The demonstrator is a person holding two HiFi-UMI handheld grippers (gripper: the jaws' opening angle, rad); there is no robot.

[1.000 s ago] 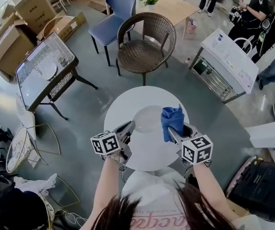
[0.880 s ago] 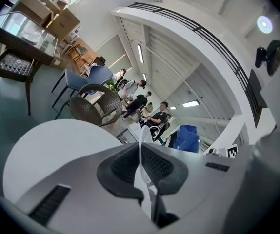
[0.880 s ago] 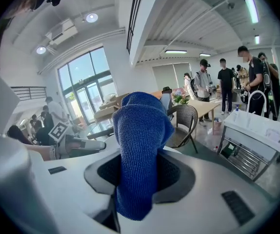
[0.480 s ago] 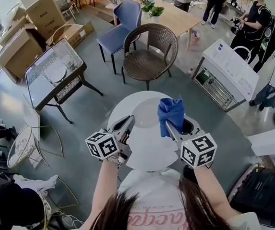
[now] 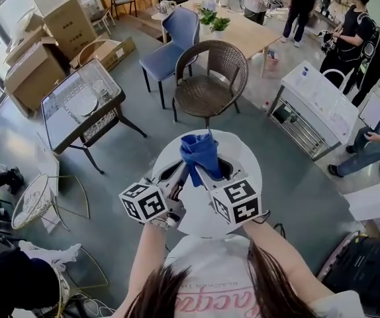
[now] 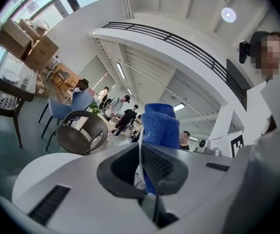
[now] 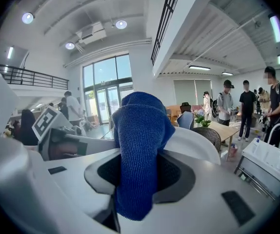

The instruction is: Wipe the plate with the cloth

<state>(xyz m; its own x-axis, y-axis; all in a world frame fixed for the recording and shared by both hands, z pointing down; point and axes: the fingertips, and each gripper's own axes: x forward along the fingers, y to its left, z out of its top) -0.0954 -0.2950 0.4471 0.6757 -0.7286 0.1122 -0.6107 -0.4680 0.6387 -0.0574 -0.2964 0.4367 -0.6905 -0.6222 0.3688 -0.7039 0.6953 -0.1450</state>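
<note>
Head view: both grippers hang over the round white table (image 5: 243,161), with a wicker chair (image 5: 206,78) beyond it. The blue cloth (image 5: 200,152) stands up from the right gripper (image 5: 204,172) and hides what the left gripper (image 5: 179,172) holds.

Left gripper view: the jaws are nearly together on the thin edge of the plate (image 6: 139,152).

Right gripper view: the jaws are clamped on the cloth. The plate's rim, to the cloth's right, is partly hidden.

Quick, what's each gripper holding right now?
Left gripper: jaws closed on the white plate, by its rim.
Right gripper: jaws closed on the blue cloth.
</note>
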